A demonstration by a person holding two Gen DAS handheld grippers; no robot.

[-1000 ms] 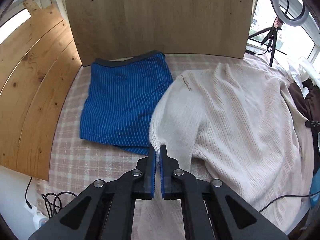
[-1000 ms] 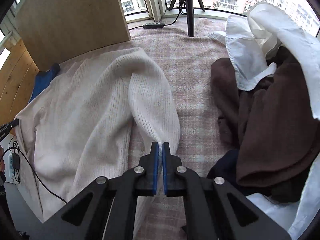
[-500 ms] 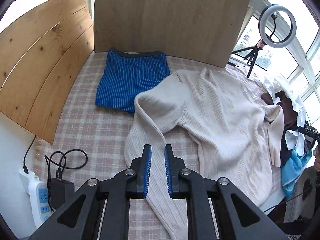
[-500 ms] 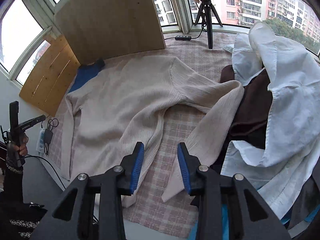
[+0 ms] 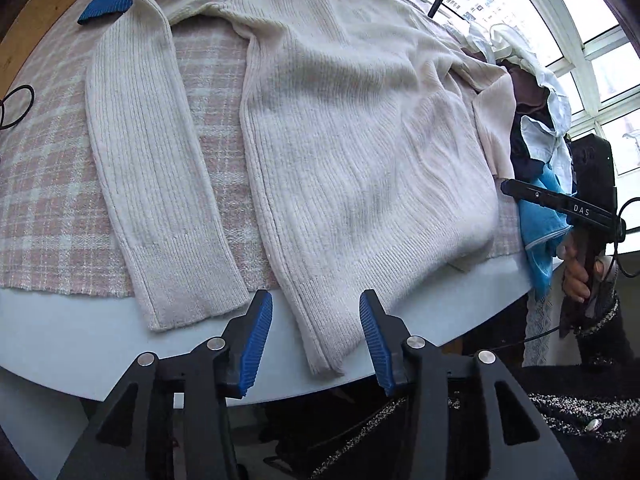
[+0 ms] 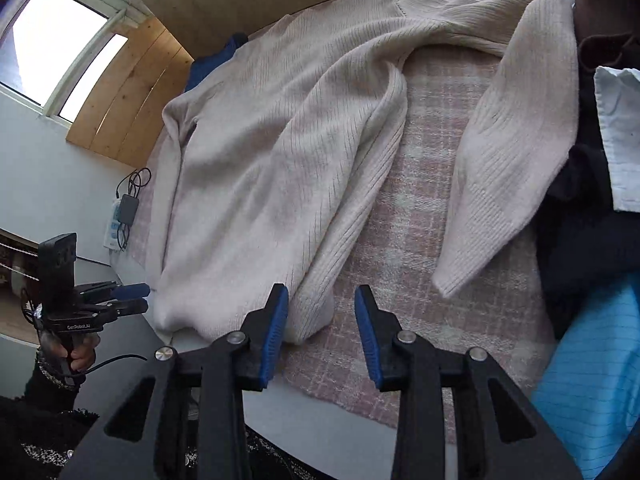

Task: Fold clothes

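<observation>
Both grippers have drawn back toward the near table edge since half a second ago, and their jaws have spread much wider. On the left, the left gripper [image 5: 316, 338] with its ridged blue pads stands wide open and holds nothing, hovering over the bare pale table edge [image 5: 80, 344]; the lower corner of the cream ribbed knit sweater [image 5: 352, 132] lies between and just beyond its fingers. That sweater lies spread flat on the pink-and-white checked cloth [image 5: 44, 184], its left sleeve [image 5: 156, 184] stretched straight down beside the body, cuff past the cloth's fringe. A striped blue garment [image 5: 106, 2] peeks out at the far left behind the shoulder. Further right, the right gripper [image 6: 322, 330] is likewise wide open and empty, poised above the checked cloth, with the sweater's hem corner just beside its left pad. The right sleeve [image 6: 508, 160] bends down over the cloth, its cuff near a heap of dark, white and light-blue clothes [image 6: 592, 208] at the far right.
</observation>
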